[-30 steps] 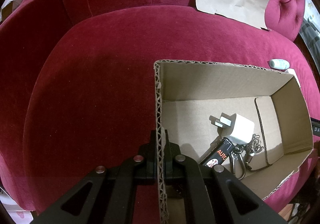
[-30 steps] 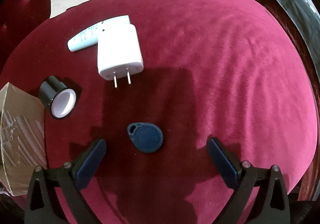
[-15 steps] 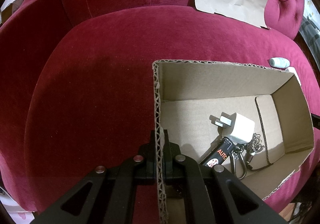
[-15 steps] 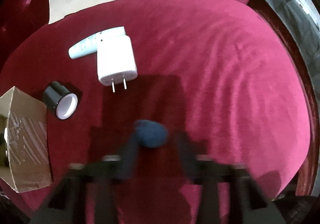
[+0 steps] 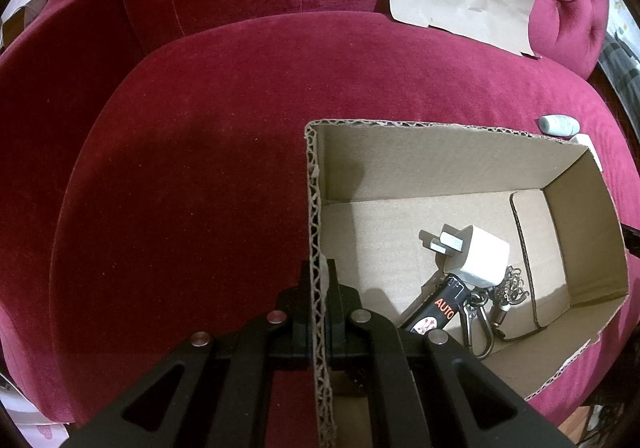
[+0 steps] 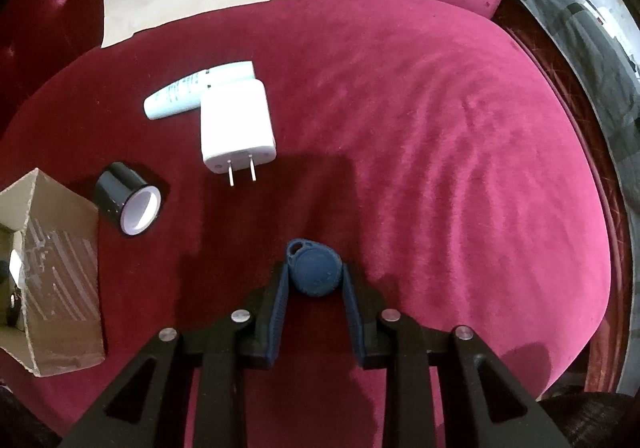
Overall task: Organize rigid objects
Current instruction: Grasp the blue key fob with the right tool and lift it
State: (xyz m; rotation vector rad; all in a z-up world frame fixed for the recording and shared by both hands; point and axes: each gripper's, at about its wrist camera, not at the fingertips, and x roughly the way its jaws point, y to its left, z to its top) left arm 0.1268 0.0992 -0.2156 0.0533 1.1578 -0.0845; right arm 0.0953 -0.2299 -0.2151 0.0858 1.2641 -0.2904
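The right hand-held gripper (image 6: 315,280) is clamped on the blue key fob (image 6: 315,272), which lies flat on the red sofa cushion (image 6: 440,151). The fob appears light, stiff and thin; gripping its rounded edges looks sound, though it could pivot. The left hand-held gripper (image 5: 319,302) is closed on the cardboard box (image 5: 448,151) wall. Inside lie a white charger (image 5: 478,256) and keys (image 5: 480,316).

A home living room — tufted crimson velvet sofa (image 5: 240,167), household bits scattered on it.
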